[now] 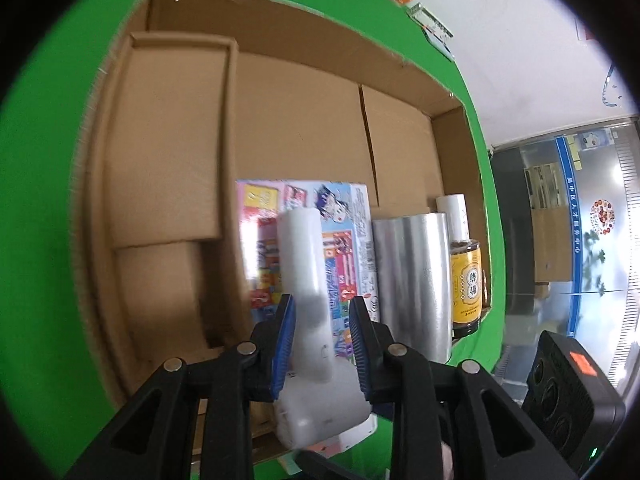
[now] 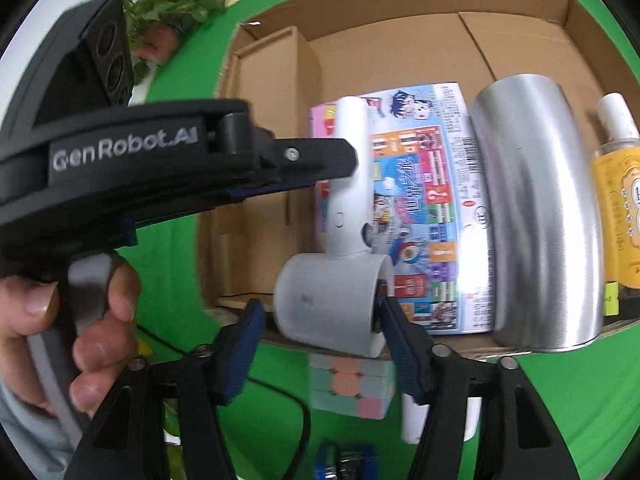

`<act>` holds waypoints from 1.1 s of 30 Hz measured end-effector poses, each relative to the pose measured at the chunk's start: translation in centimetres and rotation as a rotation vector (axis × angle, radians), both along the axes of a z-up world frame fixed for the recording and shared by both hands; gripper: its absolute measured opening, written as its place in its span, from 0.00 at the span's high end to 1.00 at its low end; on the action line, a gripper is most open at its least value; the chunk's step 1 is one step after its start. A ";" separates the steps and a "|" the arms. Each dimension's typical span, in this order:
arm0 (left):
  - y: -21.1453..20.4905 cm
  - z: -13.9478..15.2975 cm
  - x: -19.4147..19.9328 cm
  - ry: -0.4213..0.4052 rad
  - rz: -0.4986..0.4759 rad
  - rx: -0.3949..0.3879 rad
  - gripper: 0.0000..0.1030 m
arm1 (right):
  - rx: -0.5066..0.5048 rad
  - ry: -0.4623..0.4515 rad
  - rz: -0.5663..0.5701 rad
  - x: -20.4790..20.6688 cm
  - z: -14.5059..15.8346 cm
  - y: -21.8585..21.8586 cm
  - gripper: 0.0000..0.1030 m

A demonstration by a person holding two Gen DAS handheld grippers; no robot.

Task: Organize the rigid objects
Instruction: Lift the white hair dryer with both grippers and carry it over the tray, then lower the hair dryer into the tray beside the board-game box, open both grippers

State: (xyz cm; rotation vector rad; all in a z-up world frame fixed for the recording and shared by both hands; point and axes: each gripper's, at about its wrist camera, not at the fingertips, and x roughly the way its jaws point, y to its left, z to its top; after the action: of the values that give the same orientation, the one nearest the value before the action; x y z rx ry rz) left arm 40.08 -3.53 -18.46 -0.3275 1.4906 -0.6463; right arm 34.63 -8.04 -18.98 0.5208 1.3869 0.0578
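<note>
A white lint roller (image 1: pixel 304 248) hangs over the open cardboard box (image 1: pixel 300 112). My left gripper (image 1: pixel 322 320) is shut on its handle, seen from the side in the right wrist view (image 2: pixel 344 172). The roller's drum-shaped head (image 2: pixel 328 296) lies between the jaws of my right gripper (image 2: pixel 320 320). The right pad touches the head, the left pad stands apart, so this gripper is open. Under the roller, in the box (image 2: pixel 400 52), lie a colourful printed carton (image 2: pixel 432 184), a silver cylinder (image 2: pixel 540 208) and a yellow-labelled bottle (image 2: pixel 616 208).
A smaller cardboard box (image 1: pixel 168 152) fills the big box's left side. A white roll (image 1: pixel 452 216) lies behind the bottle (image 1: pixel 466 284). On the green table near me sit a pastel puzzle cube (image 2: pixel 352 388) and a white object (image 2: pixel 412 420). A person's hand (image 2: pixel 100 300) holds the left gripper.
</note>
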 end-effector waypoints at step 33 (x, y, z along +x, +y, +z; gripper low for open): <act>-1.1 16.1 -23.4 -0.558 0.280 0.423 0.14 | -0.257 -0.393 -0.005 -22.4 13.4 -8.1 0.01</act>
State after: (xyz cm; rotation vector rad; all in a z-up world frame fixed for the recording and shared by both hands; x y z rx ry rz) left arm 16.71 -4.61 -2.38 -0.0169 0.9838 -0.1621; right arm 12.20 -16.18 -5.60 0.2785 0.9903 -0.0222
